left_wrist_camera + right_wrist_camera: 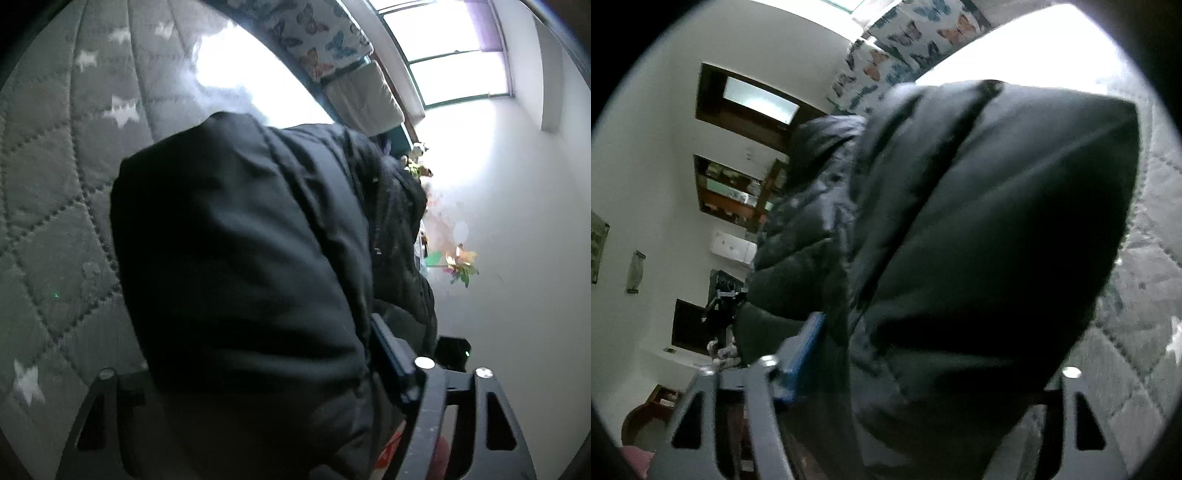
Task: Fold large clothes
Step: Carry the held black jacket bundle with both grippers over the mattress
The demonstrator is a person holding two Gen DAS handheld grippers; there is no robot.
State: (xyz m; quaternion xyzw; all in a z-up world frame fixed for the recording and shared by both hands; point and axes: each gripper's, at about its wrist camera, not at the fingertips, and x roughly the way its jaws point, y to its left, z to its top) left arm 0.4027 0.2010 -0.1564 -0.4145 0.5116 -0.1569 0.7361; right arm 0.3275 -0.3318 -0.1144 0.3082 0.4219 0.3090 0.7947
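Note:
A large black puffer jacket (pixel 251 258) fills the middle of the left wrist view and hangs over the grey quilted bedspread with white stars (pixel 55 192). My left gripper (pixel 266 369) is shut on the jacket; its right finger (pixel 391 350) presses the fabric, and the left one is hidden under it. In the right wrist view the same jacket (pixel 979 240) bulges over my right gripper (pixel 916 350), which is shut on it; the blue-padded left finger (pixel 805 343) shows, the right one is hidden.
A butterfly-print cloth (pixel 310 37) and a window (pixel 443 55) lie beyond the bed. White wall and a colourful pinwheel (pixel 461 266) are to the right. The right wrist view shows shelves (pixel 735 192), a dark doorway (pixel 690 325) and the bedspread (pixel 1137 332).

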